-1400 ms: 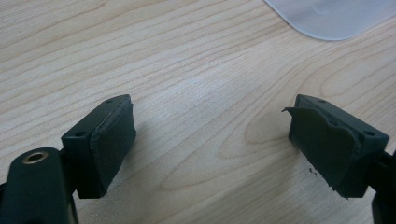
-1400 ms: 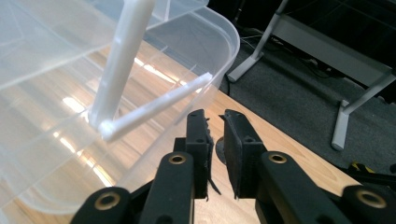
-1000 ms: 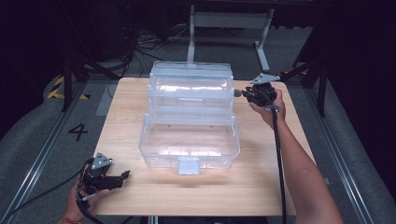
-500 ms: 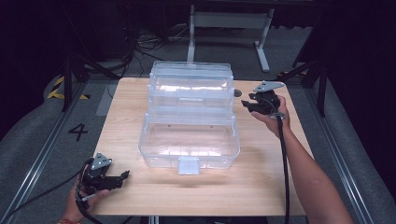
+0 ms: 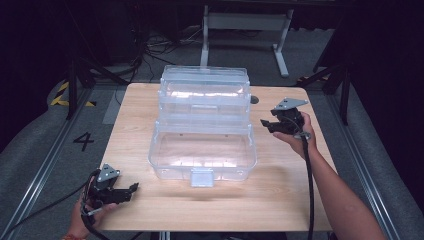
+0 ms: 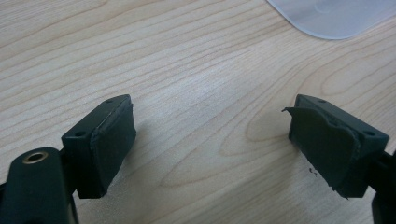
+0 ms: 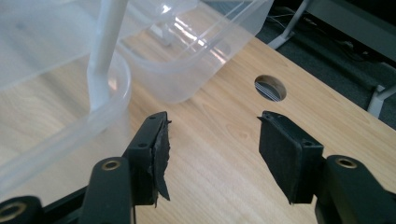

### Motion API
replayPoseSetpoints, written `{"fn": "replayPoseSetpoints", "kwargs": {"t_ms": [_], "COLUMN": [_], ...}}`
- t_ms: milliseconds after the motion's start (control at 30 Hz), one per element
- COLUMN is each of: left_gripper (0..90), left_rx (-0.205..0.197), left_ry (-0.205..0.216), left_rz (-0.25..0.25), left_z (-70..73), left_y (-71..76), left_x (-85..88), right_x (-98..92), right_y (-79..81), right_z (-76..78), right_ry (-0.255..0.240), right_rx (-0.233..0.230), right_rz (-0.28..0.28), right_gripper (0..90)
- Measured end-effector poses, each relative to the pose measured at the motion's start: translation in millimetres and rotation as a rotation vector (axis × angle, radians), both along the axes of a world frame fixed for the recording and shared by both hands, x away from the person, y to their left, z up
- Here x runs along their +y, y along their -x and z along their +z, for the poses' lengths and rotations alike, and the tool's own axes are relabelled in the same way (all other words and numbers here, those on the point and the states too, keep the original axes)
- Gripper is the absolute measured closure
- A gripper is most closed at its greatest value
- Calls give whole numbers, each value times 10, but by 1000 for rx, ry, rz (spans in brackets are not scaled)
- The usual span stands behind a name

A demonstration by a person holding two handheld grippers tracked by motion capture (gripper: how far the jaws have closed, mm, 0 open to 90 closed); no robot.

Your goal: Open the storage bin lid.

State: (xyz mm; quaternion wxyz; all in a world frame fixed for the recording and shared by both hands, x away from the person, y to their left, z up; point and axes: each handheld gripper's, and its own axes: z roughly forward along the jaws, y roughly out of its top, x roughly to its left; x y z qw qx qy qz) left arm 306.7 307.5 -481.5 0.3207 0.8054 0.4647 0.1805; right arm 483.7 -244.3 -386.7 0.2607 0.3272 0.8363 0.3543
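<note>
Looking down on the wooden surface [image 5: 140, 120], we see a clear plastic box [image 5: 202, 150] at its centre, opened out in stepped tiers: the widest tray [image 5: 200, 172] sits toward 6 o'clock with a small latch tab [image 5: 201, 177] at its front edge, and narrower tiers [image 5: 204, 90] rise behind it toward 12 o'clock. All the trays look empty.

At about 3 o'clock from the box we find the right gripper [image 5: 272, 124], held off the surface in a hand [image 5: 300, 135], just beside the box's right wall and not touching it. Its grey plate [image 5: 289, 103] sits on top and its cable [image 5: 307, 190] trails down along the forearm toward 6 o'clock. In the right gripper view the fingers [image 7: 156, 149] stand spread apart with nothing between them; the box wall [image 7: 196, 60] lies ahead toward 11 o'clock, and a round hole [image 7: 271, 87] in the surface shows toward 1 o'clock.

At about 7 o'clock, near the surface's front left corner, the left gripper [image 5: 131, 189] sits low, well apart from the box, held by the other hand [image 5: 82, 212]. In the left gripper view its fingers [image 6: 109, 140] are likewise released, wide apart over bare wood, with a corner of the box [image 6: 336, 16] at 1 o'clock.
</note>
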Motion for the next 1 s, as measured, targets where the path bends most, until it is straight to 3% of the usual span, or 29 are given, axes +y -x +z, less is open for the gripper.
{"fn": "replayPoseSetpoints", "kwargs": {"t_ms": [67,167,267,300,500,800,933,1000], "left_gripper": [151,152,152,152,152,151,152,152], "left_rx": [0,-2,1,0,-2,-4,-5,-4], "left_ry": [-2,-3,2,-1,5,6,7,7], "left_rz": [-1,-1,0,1,3,6,8,8], "left_z": [1,1,-1,1,-4,-6,-6,-6], "left_y": [-1,-1,2,1,3,4,6,6], "left_x": [1,2,0,1,-1,-1,-2,-1], "right_x": [-24,-59,-97,-118,-202,-335,-388,-423], "right_y": [27,105,163,195,324,544,587,630], "right_z": [-18,-49,-79,-91,-158,-263,-294,-306], "right_ry": [2,17,28,33,45,98,89,88], "right_rx": [26,13,37,22,34,25,48,32], "right_rz": [5,9,13,14,33,18,12,-1], "right_gripper": [412,411,398,398,391,361,340,340]}}
